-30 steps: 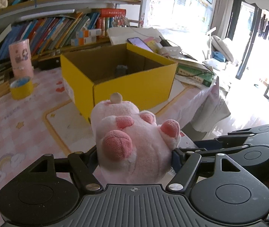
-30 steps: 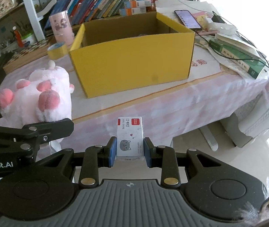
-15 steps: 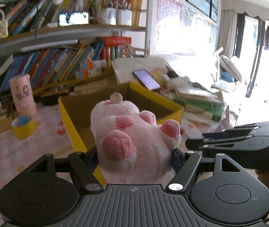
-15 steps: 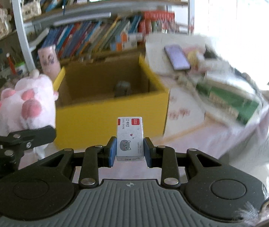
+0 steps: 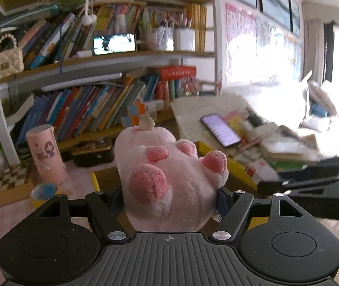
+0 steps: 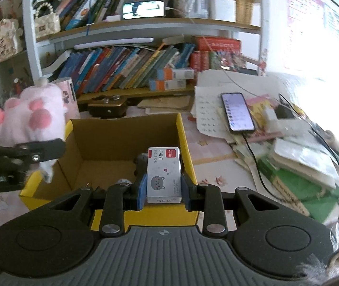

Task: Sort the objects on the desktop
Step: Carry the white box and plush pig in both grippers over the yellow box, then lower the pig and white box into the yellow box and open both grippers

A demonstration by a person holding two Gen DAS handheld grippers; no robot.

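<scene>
From my seat the biggest thing is the bookshelf (image 6: 131,54), filling twelve o'clock in both wrist views. Below it the tabletop (image 6: 217,159) carries the yellow cardboard box (image 6: 186,147), dead centre in the right view, open-topped, with a small dark object on its floor that I cannot identify. At three o'clock sits a loose heap of books and papers (image 6: 300,166) with a lit phone (image 6: 237,112) on a cable.

My left gripper (image 5: 169,197) has its jaws spread wide but clamped on the pink plush paw (image 5: 169,174), which in the right view hangs at nine o'clock over the box's left wall. My right gripper (image 6: 163,188) has its jaws drawn close, pinching the small staple box (image 6: 164,174) upright above the box's near-right corner.

I judge both items ready for dropping in. The risks: the plush overhangs the rim, so a release here could let it tumble outside. The staple box is near the right wall and might clip it. With both grippers this close over one opening, they could knock together. The pink tube (image 5: 45,152) and tape roll (image 5: 44,190) at nine o'clock stand clear.
</scene>
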